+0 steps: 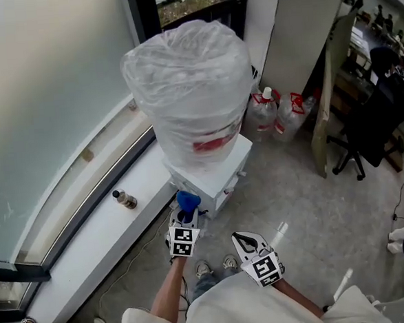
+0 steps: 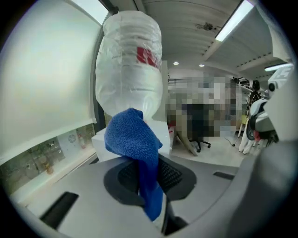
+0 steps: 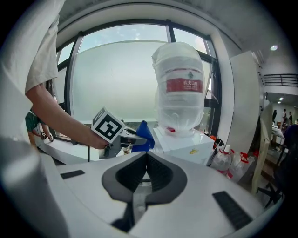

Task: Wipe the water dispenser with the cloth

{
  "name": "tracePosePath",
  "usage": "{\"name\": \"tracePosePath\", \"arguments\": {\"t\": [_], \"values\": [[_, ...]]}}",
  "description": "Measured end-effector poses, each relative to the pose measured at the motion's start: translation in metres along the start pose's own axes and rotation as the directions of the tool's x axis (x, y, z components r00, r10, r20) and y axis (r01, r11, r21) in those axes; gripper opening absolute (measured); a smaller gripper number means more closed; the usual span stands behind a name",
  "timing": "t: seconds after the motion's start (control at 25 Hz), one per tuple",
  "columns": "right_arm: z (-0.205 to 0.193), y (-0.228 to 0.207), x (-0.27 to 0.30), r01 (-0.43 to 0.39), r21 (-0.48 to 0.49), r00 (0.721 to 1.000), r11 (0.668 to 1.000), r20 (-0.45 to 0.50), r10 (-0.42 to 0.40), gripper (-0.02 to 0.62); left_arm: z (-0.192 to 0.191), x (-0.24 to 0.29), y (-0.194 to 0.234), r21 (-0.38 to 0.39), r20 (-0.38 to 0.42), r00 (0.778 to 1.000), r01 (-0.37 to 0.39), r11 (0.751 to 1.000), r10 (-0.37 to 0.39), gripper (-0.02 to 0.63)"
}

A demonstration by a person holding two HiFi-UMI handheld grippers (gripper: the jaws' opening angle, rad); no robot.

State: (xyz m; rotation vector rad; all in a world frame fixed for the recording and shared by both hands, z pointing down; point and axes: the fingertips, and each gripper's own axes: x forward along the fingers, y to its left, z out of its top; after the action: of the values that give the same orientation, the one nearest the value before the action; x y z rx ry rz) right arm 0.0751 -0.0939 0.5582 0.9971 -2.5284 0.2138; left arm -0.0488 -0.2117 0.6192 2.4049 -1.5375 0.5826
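The white water dispenser [image 1: 220,171] stands by the window, topped by a big bottle wrapped in clear plastic [image 1: 189,89]. My left gripper [image 1: 185,217] is shut on a blue cloth [image 1: 187,202] just in front of the dispenser's near corner, and I cannot tell whether the cloth touches it. In the left gripper view the cloth [image 2: 135,144] bunches above the jaws and hangs down between them, with the bottle [image 2: 130,60] behind. My right gripper [image 1: 248,242] is held lower right, shut and empty. Its view shows the dispenser [image 3: 186,142], the cloth [image 3: 142,135] and the left gripper [image 3: 132,138].
A small bottle [image 1: 125,198] lies on the white window ledge [image 1: 91,248] at the left. Plastic water jugs [image 1: 271,111] stand on the floor behind the dispenser. A leaning board [image 1: 326,107] and a black office chair [image 1: 369,135] are at the right.
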Motion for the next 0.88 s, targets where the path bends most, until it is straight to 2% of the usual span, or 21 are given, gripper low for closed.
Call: {"name": "tracePosePath", "arguments": {"t": [0.2, 0.44, 0.6, 0.88], "values": [[0.034, -0.008, 0.009, 0.013, -0.018, 0.996, 1.000, 0.086, -0.011, 0.015, 0.050, -0.029, 0.006, -0.032, 0.100, 0.994, -0.040, 0.999, 0.043, 0.063], [0.064, -0.011, 0.019, 0.016, -0.051, 0.988, 0.999, 0.153, -0.008, 0.015, 0.087, -0.044, 0.012, -0.007, 0.157, 0.986, -0.059, 0.998, 0.059, 0.063], [0.067, -0.008, 0.020, 0.012, -0.045, 0.986, 0.999, 0.164, -0.004, 0.014, 0.089, -0.060, 0.004, -0.021, 0.168, 0.984, -0.051, 0.998, 0.054, 0.063], [0.058, -0.009, 0.002, 0.005, -0.029, 0.982, 1.000, 0.191, 0.001, 0.014, 0.084, -0.103, -0.036, -0.088, 0.188, 0.980, -0.055, 0.995, 0.071, 0.063]]}}
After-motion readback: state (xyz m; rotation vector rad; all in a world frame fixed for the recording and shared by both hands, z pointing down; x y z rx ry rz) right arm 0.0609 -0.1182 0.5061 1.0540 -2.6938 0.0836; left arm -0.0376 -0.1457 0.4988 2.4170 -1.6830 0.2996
